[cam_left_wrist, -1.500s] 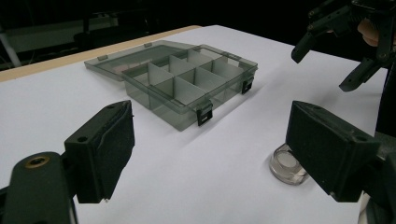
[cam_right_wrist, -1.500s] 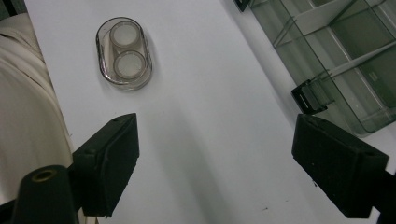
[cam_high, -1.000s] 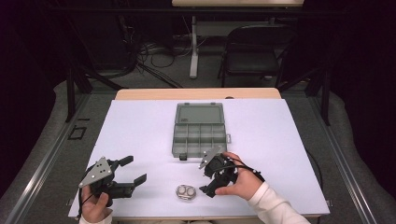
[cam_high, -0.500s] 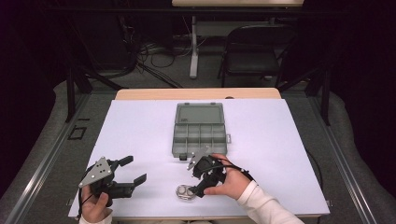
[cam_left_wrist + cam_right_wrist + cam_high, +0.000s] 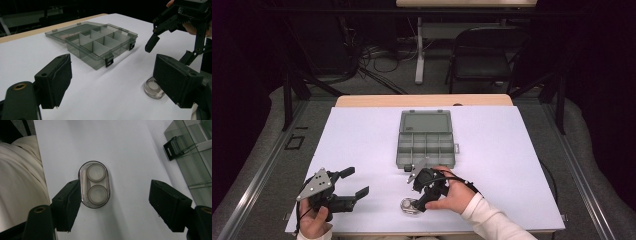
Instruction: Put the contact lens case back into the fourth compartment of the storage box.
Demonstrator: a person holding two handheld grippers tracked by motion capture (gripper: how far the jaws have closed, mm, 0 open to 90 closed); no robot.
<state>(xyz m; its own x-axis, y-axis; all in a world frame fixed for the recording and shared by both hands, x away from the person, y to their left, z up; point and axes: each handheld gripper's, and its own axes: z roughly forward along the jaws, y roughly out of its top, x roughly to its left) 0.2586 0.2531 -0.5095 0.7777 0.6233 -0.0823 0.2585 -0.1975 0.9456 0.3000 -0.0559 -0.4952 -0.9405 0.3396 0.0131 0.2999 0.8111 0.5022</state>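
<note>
Now we hold our right gripper (image 5: 115, 202) with jaws spread over the small clear oval case (image 5: 95, 185) on the white table (image 5: 512, 150), near the open organizer box (image 5: 426, 145). Our left gripper (image 5: 353, 182) rests apart, jaws spread, holding nothing.

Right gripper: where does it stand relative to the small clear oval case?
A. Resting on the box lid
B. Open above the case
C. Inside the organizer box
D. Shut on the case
B: the right gripper has its jaws spread wide, the clear oval case lying on the table beneath, nearer one jaw.
</note>
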